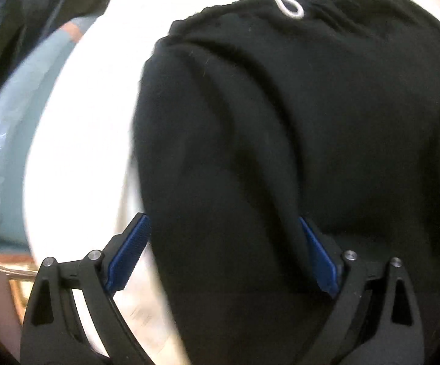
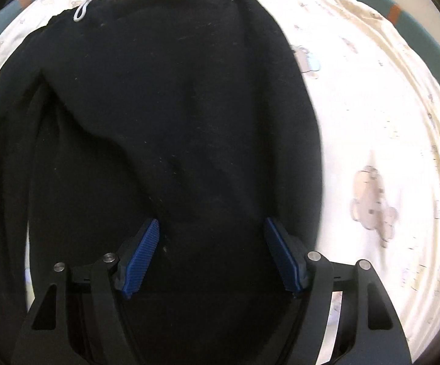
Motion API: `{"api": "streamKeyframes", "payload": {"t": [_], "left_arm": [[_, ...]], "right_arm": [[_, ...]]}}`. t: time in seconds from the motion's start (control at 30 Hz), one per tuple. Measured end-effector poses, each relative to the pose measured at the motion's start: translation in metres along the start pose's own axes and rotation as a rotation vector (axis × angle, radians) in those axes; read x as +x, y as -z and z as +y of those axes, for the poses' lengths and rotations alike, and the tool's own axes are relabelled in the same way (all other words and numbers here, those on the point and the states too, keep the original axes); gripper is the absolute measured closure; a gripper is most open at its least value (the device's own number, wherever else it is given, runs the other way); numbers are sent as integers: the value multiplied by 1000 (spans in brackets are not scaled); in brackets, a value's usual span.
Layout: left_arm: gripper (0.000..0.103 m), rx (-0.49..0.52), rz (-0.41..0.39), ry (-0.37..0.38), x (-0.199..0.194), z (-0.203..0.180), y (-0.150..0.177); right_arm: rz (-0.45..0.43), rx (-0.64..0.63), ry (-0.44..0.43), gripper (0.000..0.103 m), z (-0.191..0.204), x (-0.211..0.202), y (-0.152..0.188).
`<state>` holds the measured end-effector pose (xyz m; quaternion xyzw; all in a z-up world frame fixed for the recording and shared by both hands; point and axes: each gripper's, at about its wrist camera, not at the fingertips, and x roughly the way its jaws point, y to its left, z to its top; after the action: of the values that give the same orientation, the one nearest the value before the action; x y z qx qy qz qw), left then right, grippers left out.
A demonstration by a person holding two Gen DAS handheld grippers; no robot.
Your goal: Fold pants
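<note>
A bed (image 2: 372, 115) covered in a cream sheet (image 2: 356, 76) printed with small cartoon figures carries the load. Black pants (image 2: 165, 106) lie directly on the sheet, spread wide, with the waistband at the far end and a white drawstring (image 2: 83, 10) resting on it near the far left.

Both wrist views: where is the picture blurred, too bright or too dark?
Left wrist view: motion blur smears the pants edge, and the sheet is overexposed to plain white. Right wrist view: sharper, sheet prints readable, slight blur at the pants right edge. Both: fisheye bending, dark corners, black cloth shows few folds.
</note>
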<state>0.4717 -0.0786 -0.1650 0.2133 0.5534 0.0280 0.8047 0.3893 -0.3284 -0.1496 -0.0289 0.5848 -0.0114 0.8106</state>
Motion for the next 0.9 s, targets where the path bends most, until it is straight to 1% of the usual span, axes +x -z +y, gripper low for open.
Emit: {"api": "streamKeyframes", "payload": {"t": [0.03, 0.07, 0.1, 0.17, 0.23, 0.27, 0.33, 0.43, 0.5, 0.57, 0.6, 0.63, 0.67, 0.7, 0.73, 0.8, 0.83, 0.9], "left_arm": [[10, -14, 6, 21, -11, 4, 13], [10, -34, 0, 62, -26, 9, 27], [10, -43, -20, 92, -42, 15, 37], [10, -45, -54, 86, -71, 16, 59], [10, -73, -75, 101, -96, 23, 81], [10, -90, -81, 116, -110, 27, 98], [10, -124, -92, 162, -137, 33, 136], [10, -149, -103, 189, -165, 41, 183], [10, -155, -100, 202, -181, 46, 226], [10, -171, -87, 237, -183, 44, 254], [10, -193, -65, 262, -176, 46, 269], [12, -215, -45, 277, -174, 48, 284], [14, -240, -32, 296, -172, 49, 297], [18, -255, -31, 321, -172, 49, 316], [20, -260, -36, 331, -172, 49, 325], [20, -275, -44, 323, -176, 50, 343], [20, -289, -46, 343, -177, 50, 350], [20, -287, -30, 388, -172, 44, 353]], "right_arm": [[-2, 1, 5, 29, -1, -4, 0], [-20, 11, -18, 29, -1, -13, -1], [-37, 19, -61, 29, 0, -20, -2], [-86, 26, -160, 29, 4, -41, -2], [-138, 37, -202, 29, 10, -68, 5], [-156, 52, -233, 29, 10, -78, 10], [-188, 81, -336, 29, 14, -105, 26], [-202, 72, -387, 29, 24, -139, 54], [-195, 57, -408, 29, 30, -159, 81], [-195, 50, -434, 28, 34, -179, 117], [-196, 57, -437, 28, 40, -181, 125], [-202, 70, -451, 27, 41, -186, 140], [-204, 85, -475, 27, 42, -190, 154], [-204, 99, -498, 27, 44, -193, 168], [-203, 113, -517, 27, 45, -195, 183], [-184, 124, -526, 27, 50, -196, 197], [-181, 117, -524, 27, 52, -199, 202], [-193, 84, -494, 27, 57, -205, 211]]}}
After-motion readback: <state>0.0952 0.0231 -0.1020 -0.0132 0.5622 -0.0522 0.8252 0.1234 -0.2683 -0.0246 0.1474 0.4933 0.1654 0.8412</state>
